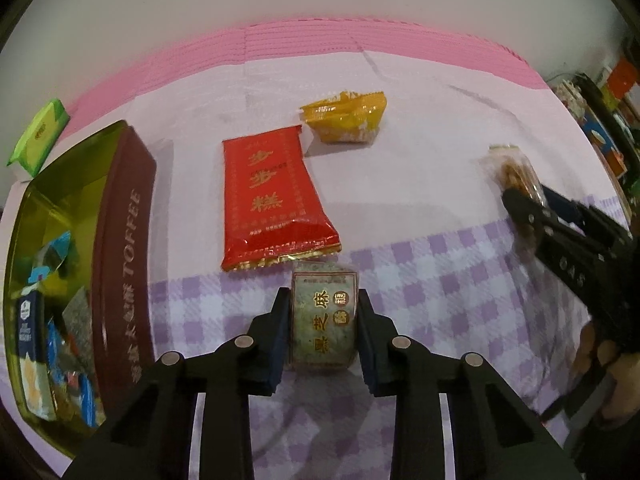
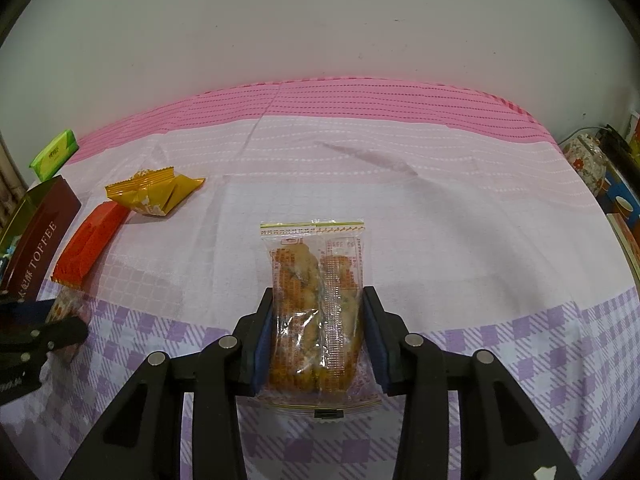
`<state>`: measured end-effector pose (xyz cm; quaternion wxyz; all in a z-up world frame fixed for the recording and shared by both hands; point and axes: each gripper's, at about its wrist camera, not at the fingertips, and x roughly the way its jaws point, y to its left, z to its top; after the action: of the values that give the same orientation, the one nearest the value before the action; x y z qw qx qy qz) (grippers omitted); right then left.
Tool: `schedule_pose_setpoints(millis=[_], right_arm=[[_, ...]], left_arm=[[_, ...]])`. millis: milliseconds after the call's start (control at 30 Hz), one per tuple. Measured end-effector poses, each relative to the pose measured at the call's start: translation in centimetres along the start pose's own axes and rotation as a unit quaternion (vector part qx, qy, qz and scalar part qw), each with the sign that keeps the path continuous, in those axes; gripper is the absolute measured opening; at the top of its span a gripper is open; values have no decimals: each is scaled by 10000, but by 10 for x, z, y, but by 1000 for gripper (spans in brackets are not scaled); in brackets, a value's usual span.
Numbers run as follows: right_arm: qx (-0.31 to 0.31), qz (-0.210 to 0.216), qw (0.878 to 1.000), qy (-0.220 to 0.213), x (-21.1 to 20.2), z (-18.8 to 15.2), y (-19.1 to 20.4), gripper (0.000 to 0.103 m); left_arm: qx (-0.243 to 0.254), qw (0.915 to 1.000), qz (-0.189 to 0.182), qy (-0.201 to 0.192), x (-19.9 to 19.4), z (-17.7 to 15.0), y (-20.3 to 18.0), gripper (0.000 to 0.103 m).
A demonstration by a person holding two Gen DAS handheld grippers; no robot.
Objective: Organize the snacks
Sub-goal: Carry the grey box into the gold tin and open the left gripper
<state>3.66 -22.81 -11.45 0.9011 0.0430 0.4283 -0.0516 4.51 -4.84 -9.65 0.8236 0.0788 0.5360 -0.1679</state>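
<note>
My left gripper (image 1: 323, 295) is shut on a small grey-green sesame candy packet (image 1: 323, 320), which lies on the checked part of the cloth. The right gripper (image 2: 319, 292) is shut on a clear packet of golden-brown fried snacks (image 2: 314, 256), its far end pointing away from me. In the left wrist view that same packet (image 1: 514, 172) shows at the far right. A brown open TOFFEE tin (image 1: 124, 240) with several wrapped snacks inside stands at the left. Beyond the sesame packet lie a red packet (image 1: 272, 200) and a yellow packet (image 1: 344, 116), both loose on the cloth.
A green pack (image 1: 38, 136) sits behind the tin by the wall. Coloured boxes and a patterned jar (image 2: 588, 160) crowd the right edge of the table. The pink and white cloth (image 2: 400, 184) runs to a pale wall at the back.
</note>
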Motion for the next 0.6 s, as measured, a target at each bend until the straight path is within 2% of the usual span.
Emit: schedule_pose_setpoints(millis=[200,367,600], right_arm=[[2,0,10000,0,0,0,0,39],[4,1,10000,0,0,0,0,39],[3,-3,10000,-1,0,0,0,39]], left_arm=[[-55,9999,-90,45,-11,-15,7,30],[-202,9992,-331,-74,-29,-20,15,30],[-425,9977,-247,-456,-63,-14,43,30]])
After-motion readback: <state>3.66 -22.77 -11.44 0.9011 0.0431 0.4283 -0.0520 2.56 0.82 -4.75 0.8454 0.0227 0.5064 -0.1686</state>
